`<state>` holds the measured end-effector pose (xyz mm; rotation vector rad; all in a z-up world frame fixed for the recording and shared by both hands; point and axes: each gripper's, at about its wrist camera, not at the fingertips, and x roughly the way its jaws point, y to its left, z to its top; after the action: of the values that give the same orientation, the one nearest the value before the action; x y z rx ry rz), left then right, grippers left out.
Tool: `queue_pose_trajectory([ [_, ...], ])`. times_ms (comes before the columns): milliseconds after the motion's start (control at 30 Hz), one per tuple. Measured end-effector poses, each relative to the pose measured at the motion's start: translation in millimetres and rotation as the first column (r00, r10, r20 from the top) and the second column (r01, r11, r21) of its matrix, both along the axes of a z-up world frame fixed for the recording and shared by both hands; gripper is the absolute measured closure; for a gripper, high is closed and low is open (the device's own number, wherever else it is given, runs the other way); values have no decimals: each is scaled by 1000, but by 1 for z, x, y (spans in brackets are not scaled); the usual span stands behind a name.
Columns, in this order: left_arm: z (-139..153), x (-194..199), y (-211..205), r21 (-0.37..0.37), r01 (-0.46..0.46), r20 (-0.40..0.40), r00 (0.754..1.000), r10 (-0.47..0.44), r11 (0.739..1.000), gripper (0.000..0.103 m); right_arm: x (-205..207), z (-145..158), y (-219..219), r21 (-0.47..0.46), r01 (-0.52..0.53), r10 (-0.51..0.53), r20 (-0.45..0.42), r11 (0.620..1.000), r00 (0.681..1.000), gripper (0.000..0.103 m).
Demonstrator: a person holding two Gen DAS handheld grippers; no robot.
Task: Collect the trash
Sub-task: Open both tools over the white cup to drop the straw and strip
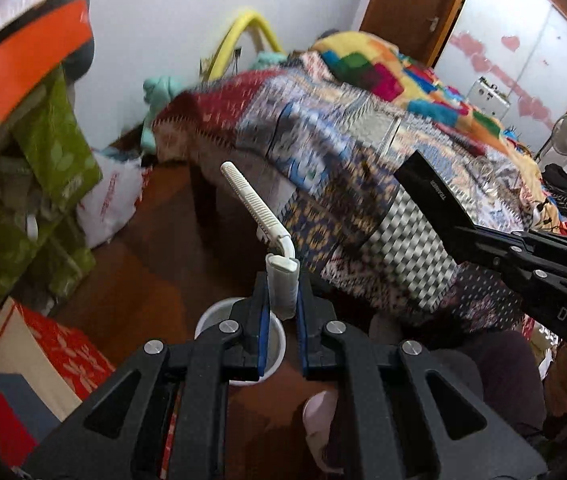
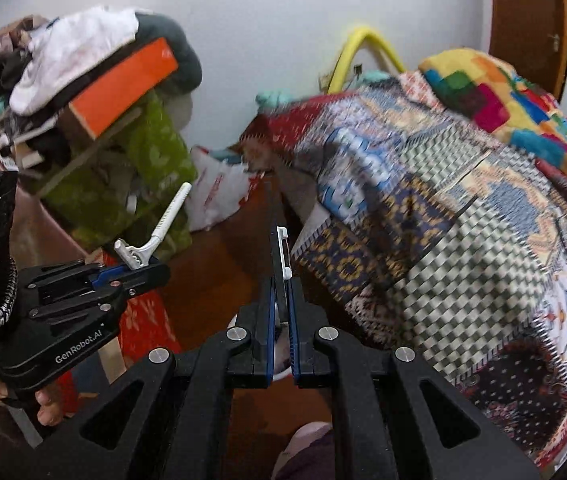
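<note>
White lettering "GenRobot.AI" runs along the black body of the left gripper (image 2: 139, 268), seen from the right wrist. In the left wrist view, the letters "DAS" show on the right gripper (image 1: 459, 232). Print on a black box (image 1: 429, 196) and on a white plastic bag (image 1: 109, 204) cannot be read.

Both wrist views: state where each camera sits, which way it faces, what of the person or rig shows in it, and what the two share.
Left wrist view: sits on the left gripper, looking down along its fingers clamped on a white razor, over a white cup on the floor; the right gripper with a black box enters at right.
Right wrist view: sits on the right gripper, shut on the edge-on box; left gripper and fingers of a hand show at left.
Shared: patterned bedspread, yellow hoop, green bag.
</note>
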<state>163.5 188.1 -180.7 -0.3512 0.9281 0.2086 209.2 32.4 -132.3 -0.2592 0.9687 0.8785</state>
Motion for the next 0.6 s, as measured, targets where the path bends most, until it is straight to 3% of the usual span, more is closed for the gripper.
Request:
queue_pose_trajectory([
  [433,-90,3,23,-127,-29,-214,977,1,991,92,5,-79,47,-156,-92,62,-189,983,980,97],
  [600,-110,5,30,-178,-51,-253,967,5,983,92,8,-96,64,-177,-126,85,-226,976,970,97],
])
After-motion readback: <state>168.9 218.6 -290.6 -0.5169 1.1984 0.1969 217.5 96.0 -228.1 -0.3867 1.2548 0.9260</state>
